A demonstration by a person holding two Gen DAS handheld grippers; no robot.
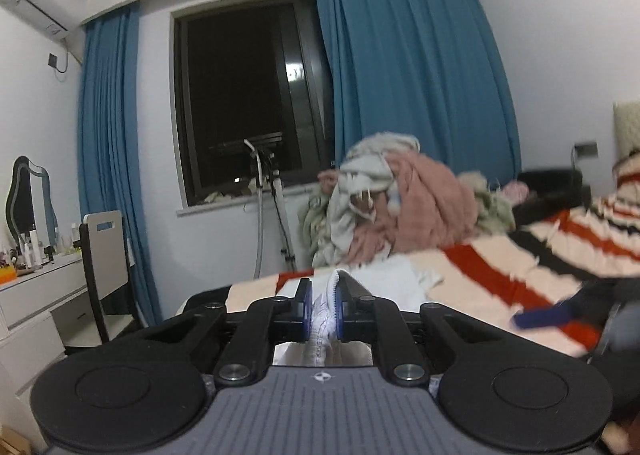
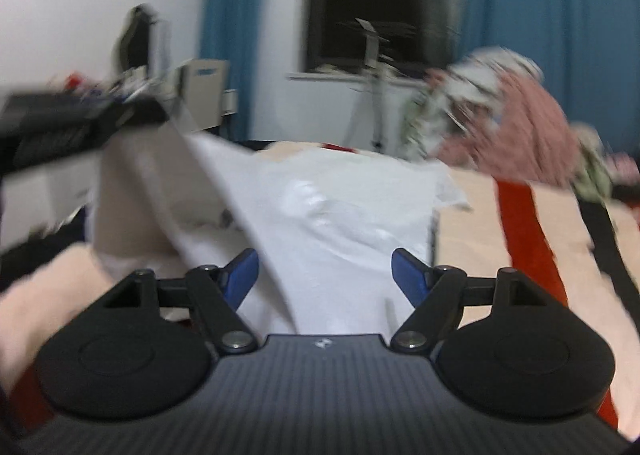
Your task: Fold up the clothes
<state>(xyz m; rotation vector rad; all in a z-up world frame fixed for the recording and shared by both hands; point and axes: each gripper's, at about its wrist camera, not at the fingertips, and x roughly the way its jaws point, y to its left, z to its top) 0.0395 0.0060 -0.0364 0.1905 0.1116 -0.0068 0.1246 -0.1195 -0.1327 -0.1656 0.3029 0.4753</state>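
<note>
A white garment (image 2: 340, 207) lies spread on the striped bed cover. My left gripper (image 1: 322, 295) is shut on a bunched edge of this white garment (image 1: 394, 275), with fabric pinched between its blue pads. In the right wrist view the left gripper (image 2: 60, 131) appears blurred at the left, holding that edge lifted off the bed. My right gripper (image 2: 324, 271) stands open low over the garment's near part, its blue fingers (image 2: 408, 275) wide apart and not pressing the cloth. It shows as a blur at the right edge of the left wrist view (image 1: 560, 311).
A pile of pink and pale clothes (image 1: 400, 207) sits at the far side of the bed (image 1: 500, 275). A tripod stand (image 1: 272, 195) is by the window. A chair (image 1: 104, 255) and a dressing table (image 1: 36, 287) stand to the left.
</note>
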